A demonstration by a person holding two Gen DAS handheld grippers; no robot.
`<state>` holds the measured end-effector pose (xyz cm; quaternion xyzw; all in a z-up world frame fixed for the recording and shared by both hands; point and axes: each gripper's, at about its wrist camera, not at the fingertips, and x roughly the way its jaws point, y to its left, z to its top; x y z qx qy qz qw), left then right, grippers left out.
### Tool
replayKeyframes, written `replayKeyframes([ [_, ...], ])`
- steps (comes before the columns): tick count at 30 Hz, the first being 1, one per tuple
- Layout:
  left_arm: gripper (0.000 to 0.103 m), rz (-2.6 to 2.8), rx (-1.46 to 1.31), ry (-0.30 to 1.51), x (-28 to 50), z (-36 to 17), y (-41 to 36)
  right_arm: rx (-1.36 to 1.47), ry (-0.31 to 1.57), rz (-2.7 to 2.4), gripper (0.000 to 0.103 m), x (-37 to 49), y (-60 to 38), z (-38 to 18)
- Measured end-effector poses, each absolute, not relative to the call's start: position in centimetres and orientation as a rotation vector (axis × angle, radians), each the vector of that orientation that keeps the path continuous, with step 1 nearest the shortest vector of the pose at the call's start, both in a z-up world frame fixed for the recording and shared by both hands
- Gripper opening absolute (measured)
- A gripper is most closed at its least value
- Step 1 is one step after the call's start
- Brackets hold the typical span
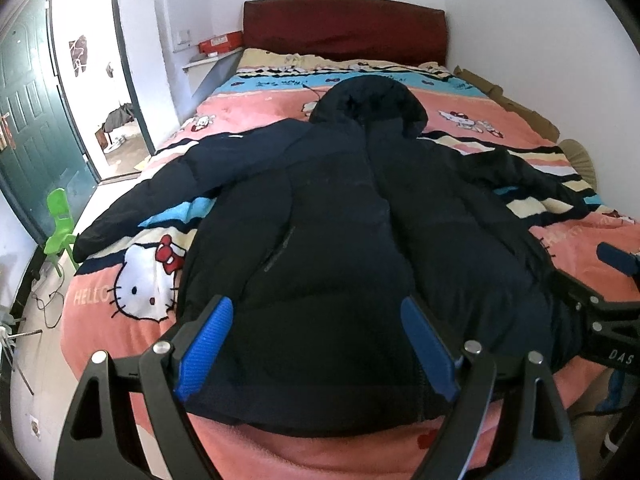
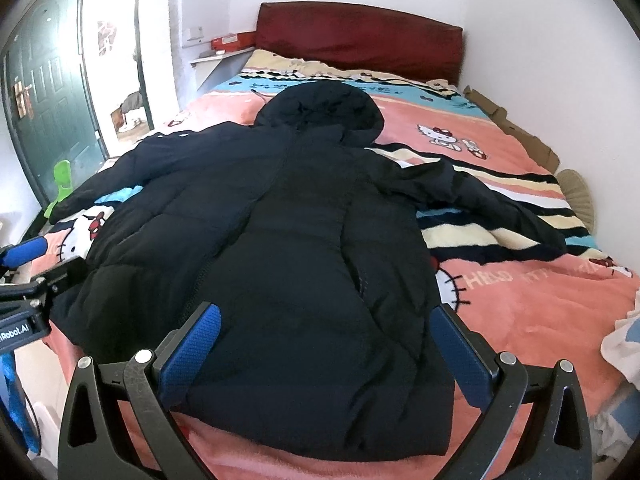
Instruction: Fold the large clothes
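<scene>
The left gripper [image 1: 316, 344] is released, jaws spread wide above the hem; the dark padded jacket [image 1: 332, 216] lies flat, front up, hood toward the headboard [image 1: 344, 24], sleeves spread, likely laid out ready for folding. The right gripper [image 2: 326, 352] is likewise released over the hem. Surface: cartoon-print blanket [image 2: 520, 280] on a bed; green door [image 1: 28, 128] open at left

From my left camera, the right gripper [image 1: 600, 280] runs off the right edge, its fingertips hidden. The jacket [image 1: 340, 240] covers much of the blanket [image 1: 132, 320]. Far left, the doorway [image 1: 120, 128] clutter is too small to identify.
</scene>
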<state>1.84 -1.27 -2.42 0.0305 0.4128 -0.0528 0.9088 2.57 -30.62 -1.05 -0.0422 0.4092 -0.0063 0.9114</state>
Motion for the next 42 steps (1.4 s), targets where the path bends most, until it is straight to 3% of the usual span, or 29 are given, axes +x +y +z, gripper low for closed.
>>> replayKeyframes([
  [33, 0.087, -0.173, -0.008, 0.926, 6.0, -3.3, -1.2, -0.101, 0.894, 0.054, 0.102, 8.3, -30.2, -0.8],
  [42, 0.087, -0.202, -0.056, 1.000, 9.2, -5.0, -1.1, -0.001, 0.839, -0.009, 0.102, 14.0, -37.1, 1.7],
])
